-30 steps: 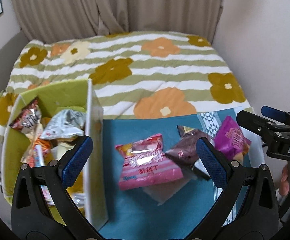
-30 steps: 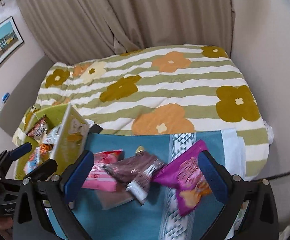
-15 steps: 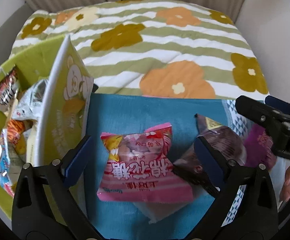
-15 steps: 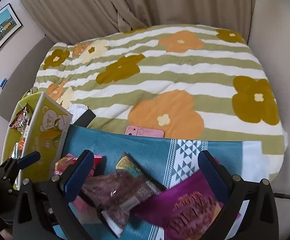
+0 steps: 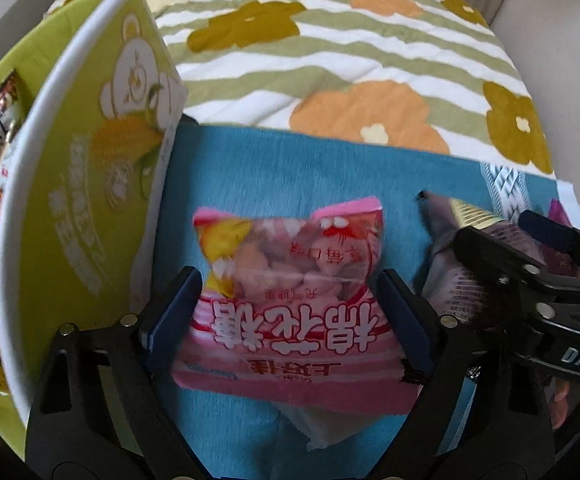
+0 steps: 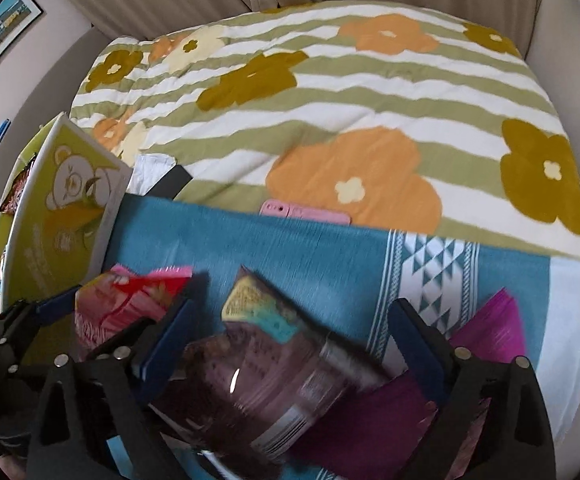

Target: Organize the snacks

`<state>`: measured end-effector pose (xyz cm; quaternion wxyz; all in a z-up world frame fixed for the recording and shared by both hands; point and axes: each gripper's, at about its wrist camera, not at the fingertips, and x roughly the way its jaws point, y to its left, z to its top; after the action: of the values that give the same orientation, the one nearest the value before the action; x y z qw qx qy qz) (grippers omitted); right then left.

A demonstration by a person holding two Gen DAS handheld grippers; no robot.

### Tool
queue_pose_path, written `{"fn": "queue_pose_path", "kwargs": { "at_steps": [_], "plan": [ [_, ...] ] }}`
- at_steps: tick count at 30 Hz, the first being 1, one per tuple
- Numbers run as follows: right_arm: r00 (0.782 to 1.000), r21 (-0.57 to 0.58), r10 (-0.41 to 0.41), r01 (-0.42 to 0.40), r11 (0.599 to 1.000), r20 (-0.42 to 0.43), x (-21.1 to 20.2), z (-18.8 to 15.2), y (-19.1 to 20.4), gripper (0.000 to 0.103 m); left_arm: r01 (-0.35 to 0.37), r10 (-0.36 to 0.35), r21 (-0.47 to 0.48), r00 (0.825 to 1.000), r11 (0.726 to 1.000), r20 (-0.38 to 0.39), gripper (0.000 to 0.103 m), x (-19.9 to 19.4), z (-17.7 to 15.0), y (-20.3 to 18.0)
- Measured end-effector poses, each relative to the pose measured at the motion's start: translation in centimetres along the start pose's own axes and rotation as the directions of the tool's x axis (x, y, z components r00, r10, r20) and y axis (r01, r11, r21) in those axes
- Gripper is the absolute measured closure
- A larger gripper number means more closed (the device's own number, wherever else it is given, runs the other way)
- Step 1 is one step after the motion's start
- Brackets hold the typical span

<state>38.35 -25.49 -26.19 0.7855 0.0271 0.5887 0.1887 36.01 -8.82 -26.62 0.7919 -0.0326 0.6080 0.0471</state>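
While your left gripper gapes open around the pink marshmallow bag, a puffy pouch with red lettering on the teal cloth, your right gripper straddles the brown packet, spread wide.

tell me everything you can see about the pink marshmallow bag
The pink marshmallow bag is a puffy, glossy plastic pouch with a clear window showing pale pink pieces, red characters and crimped ends. It lies flat on the teal cloth, beside the green box, overlapping a clear wrapper. The left gripper straddles it, fingers at its sides, not visibly squeezing.
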Motion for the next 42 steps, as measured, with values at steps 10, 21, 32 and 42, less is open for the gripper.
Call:
{"fn": "queue_pose_path", "kwargs": {
  "at_steps": [10, 21, 32, 42],
  "plan": [
    [1.0, 0.037, 0.023, -0.023, 0.999, -0.004, -0.4, -1.7, -0.1, 0.01, 0.02, -0.021, 0.025, 1.0, 0.999, 0.013, 0.033, 0.0, -0.6, 0.4],
    [1.0, 0.088, 0.029, -0.029, 0.996, 0.002, -1.3, -3.0, 0.5, 0.01, 0.0, -0.003, 0.074, 0.999, 0.997, 0.042, 0.034, -1.1, -1.3, 0.0],
    [1.0, 0.118, 0.003, -0.006, 0.993, 0.029, -1.4, -5.6, 0.6, 0.01, -0.015, 0.008, 0.108, 0.998, 0.994, 0.064, 0.034, -2.2, -2.6, -0.4],
    [0.995, 0.114, -0.035, 0.024, 0.993, 0.095, -3.8, -8.7, 1.2, 0.01, -0.004, -0.007, 0.139, 0.997, 0.99, 0.081, 0.034, -3.0, -3.2, -0.5]
  ]
}}
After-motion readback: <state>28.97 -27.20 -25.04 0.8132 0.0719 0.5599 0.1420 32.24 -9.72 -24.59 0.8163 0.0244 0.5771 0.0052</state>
